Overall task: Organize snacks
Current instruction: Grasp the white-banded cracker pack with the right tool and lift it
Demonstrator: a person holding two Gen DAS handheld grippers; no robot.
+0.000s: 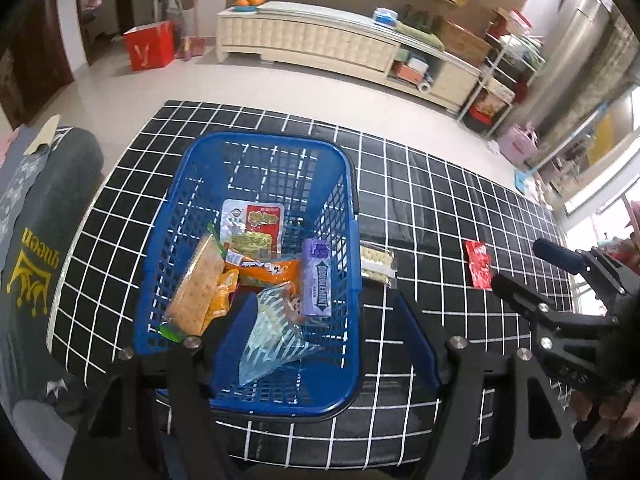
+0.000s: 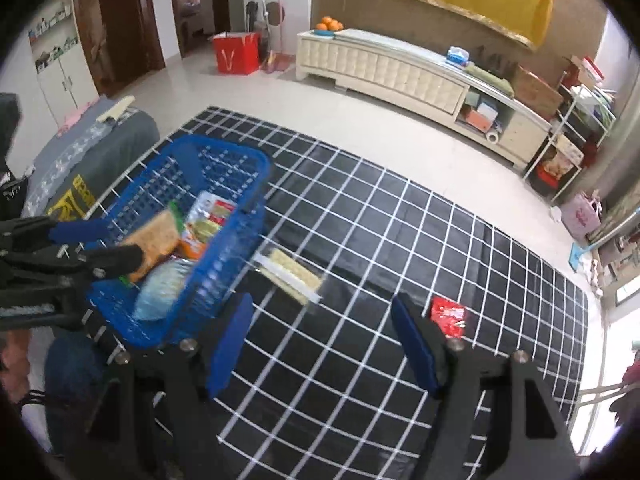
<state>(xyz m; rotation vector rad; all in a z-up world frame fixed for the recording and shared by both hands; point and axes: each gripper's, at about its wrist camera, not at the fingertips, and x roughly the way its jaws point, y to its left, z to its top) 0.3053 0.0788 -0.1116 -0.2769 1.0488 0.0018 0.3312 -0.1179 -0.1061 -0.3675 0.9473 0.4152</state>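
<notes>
Snacks lie in two groups on the black tablecloth with white grid lines [image 1: 440, 208]. Most sit inside the blue perforated plastic basket [image 1: 256, 148]: a clear-wrapped stack of tan crackers [image 1: 196, 284], a purple Doublemint gum pack [image 1: 317, 278], an orange snack packet [image 1: 264, 270], a red and silver pouch [image 1: 252, 228] and a clear blue-striped bag [image 1: 276, 336]. Just beside the basket's right wall, apart from it, lies a clear pack of pale biscuits [image 2: 290, 274]. Farther right, well apart from the biscuits, lies a small red sachet [image 2: 448, 316]. The left gripper [image 1: 324, 336] hangs over the near end of the basket with its jaws spread wide and nothing between them; the striped bag lies between its blue-padded fingers [image 1: 236, 336] in the wrist view. The right gripper [image 2: 322, 338] is likewise spread wide and holds nothing; it hangs over bare cloth, the biscuit pack lying ahead between its fingers [image 2: 412, 340] and the red sachet just beyond its right finger.
</notes>
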